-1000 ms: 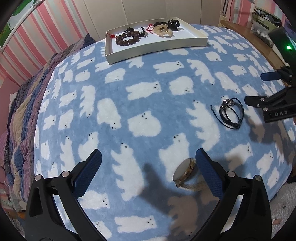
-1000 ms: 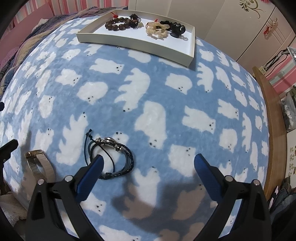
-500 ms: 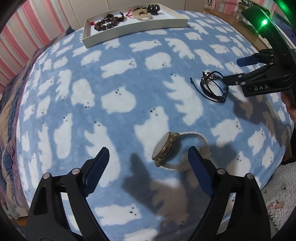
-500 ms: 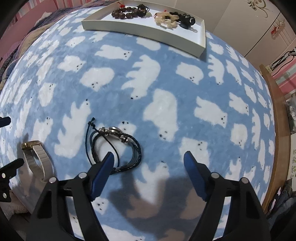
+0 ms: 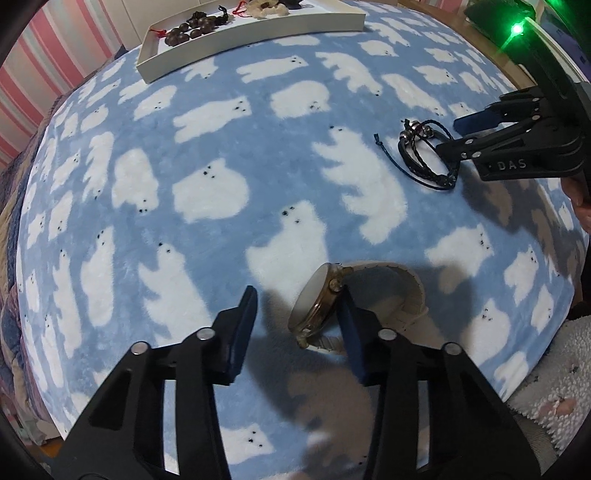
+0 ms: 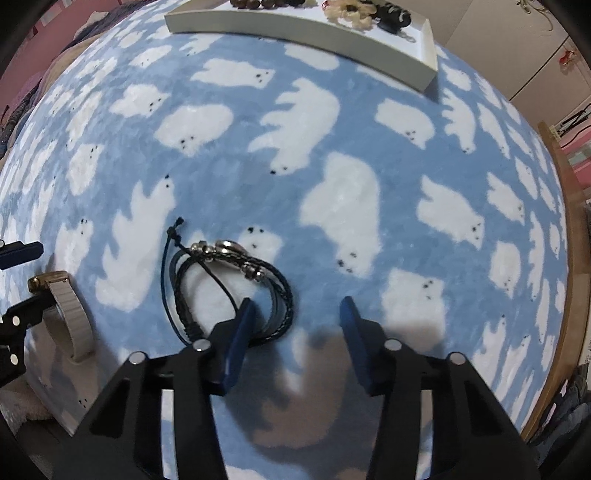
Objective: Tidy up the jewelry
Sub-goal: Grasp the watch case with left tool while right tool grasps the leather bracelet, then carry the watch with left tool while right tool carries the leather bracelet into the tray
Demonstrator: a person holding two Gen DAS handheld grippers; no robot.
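Observation:
A gold watch [image 5: 317, 306] with a pale band stands on edge on the polar-bear blanket. My left gripper [image 5: 295, 302] points down over it with the jaws closing. The right finger [image 5: 349, 314] rests against the case from inside the band, while the left finger stands clear of the dial. A black cord bracelet [image 6: 229, 284] with metal beads lies flat. My right gripper [image 6: 297, 308] is closing too: its left finger sits inside the loop, and the loop's right strands lie between the jaws, unpressed. A white tray [image 6: 295, 29] at the far edge holds bead bracelets.
The blue blanket [image 5: 221, 166] covers the bed. A wooden board [image 6: 565, 258] borders it on the right and a striped quilt [image 5: 11, 221] on the left. A fluffy white rug [image 5: 554, 387] lies below the near edge. The tray wall [image 5: 258, 33] faces me.
Both grippers have sunk toward the blanket and their jaws have narrowed. The left one now straddles the watch case; the right one's left finger has entered the bracelet's loop.

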